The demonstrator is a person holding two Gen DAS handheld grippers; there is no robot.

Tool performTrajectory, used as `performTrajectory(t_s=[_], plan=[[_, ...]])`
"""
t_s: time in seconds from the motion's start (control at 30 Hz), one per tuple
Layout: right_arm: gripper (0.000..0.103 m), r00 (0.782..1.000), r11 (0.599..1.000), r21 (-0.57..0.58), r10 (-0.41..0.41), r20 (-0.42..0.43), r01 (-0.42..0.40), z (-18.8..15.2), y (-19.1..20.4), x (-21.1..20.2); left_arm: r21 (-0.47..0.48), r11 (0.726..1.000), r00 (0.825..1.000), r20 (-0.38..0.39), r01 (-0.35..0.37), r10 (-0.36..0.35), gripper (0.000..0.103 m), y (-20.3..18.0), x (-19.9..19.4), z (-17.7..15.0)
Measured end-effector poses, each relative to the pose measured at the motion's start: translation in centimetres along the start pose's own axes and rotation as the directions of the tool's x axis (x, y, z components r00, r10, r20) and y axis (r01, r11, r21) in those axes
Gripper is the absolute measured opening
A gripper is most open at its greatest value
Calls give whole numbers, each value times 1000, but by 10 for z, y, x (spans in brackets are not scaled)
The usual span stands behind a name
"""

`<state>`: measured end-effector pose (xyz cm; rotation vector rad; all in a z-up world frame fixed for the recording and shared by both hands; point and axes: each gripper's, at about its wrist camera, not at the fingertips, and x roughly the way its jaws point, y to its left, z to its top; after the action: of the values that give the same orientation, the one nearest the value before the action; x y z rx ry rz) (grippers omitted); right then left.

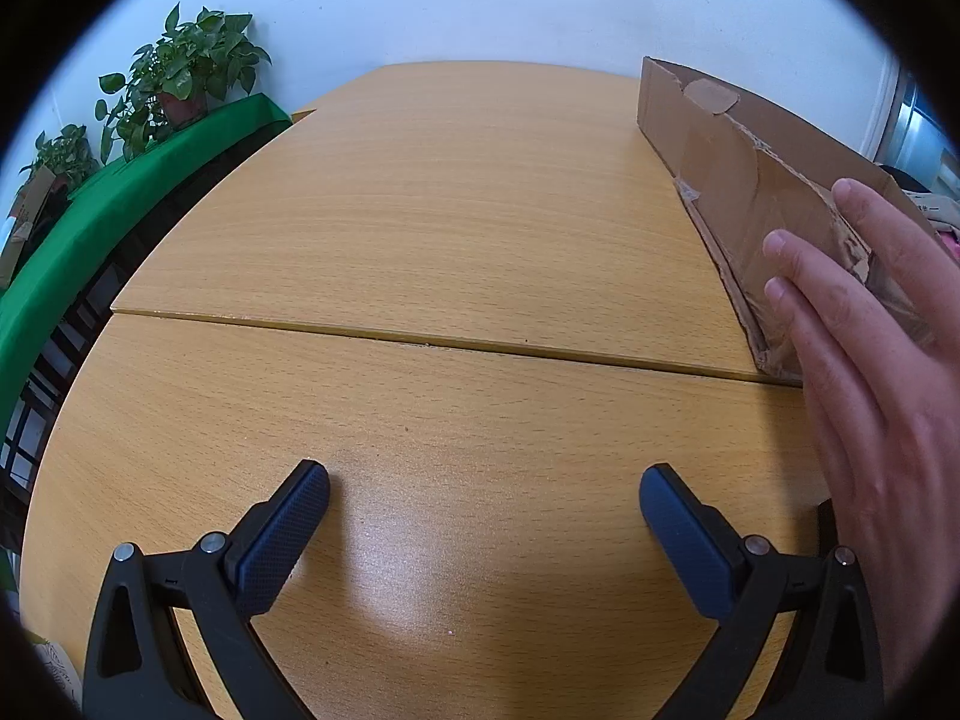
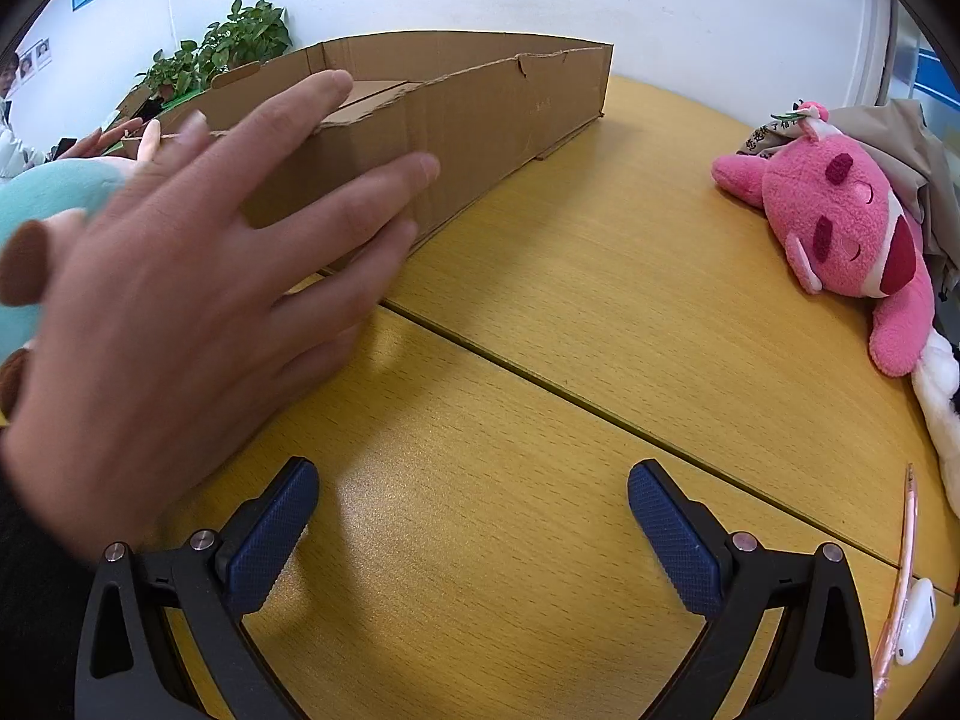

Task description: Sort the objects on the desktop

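Your fingers stand wide and empty on both the left gripper [image 1: 484, 495] and right gripper [image 2: 473, 489], low over the worktop [image 2: 540, 312]. A bare hand [image 2: 198, 276] steadies the cardboard box [image 2: 468, 114]; sorting looks unstarted. Next, reach right for the pink plush [image 2: 840, 222].

Across both views: two grippers, the left gripper [image 1: 485, 483] and the right gripper [image 2: 474, 480], each with two blue-padded fingers spread apart and nothing between. One bare hand [image 2: 180, 276], five digits countable. One cardboard box [image 2: 480, 102]. Two plush toys in full sight: one pink plush [image 2: 840, 222] and one pale blue plush [image 2: 36, 198], only partly visible. One pink pen [image 2: 903, 564], one white earbud case [image 2: 915, 621], both near the right edge. Two potted plants [image 1: 186, 69] on one green cloth [image 1: 120, 198]. Two tabletop panels of one wooden table [image 1: 450, 210], joined at one seam.
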<state>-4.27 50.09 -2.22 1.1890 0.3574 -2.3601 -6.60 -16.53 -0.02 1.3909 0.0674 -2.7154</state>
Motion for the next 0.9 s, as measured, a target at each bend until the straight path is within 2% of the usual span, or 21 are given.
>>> performTrajectory(t_s=[0.6, 0.7, 0.73, 0.8, 0.9], plan=[[103, 1000, 1000, 5, -1, 0, 1, 0, 0, 0, 0, 1000, 1000, 0, 0, 0, 103, 0, 0, 0], [103, 998, 993, 97, -68, -5, 68, 4, 4, 4, 0, 1000, 1000, 0, 0, 0, 103, 0, 0, 0], [103, 993, 981, 158, -114, -12, 115, 6, 6, 5, 0, 1000, 1000, 0, -1, 1, 103, 0, 0, 0], [103, 982, 949, 254, -187, -30, 188, 8, 14, 5, 0, 1000, 1000, 0, 0, 0, 103, 0, -1, -1], [103, 958, 880, 382, -279, -68, 284, 4, 23, 1, 3, 1000, 1000, 0, 2, -2, 103, -2, -3, -3]])
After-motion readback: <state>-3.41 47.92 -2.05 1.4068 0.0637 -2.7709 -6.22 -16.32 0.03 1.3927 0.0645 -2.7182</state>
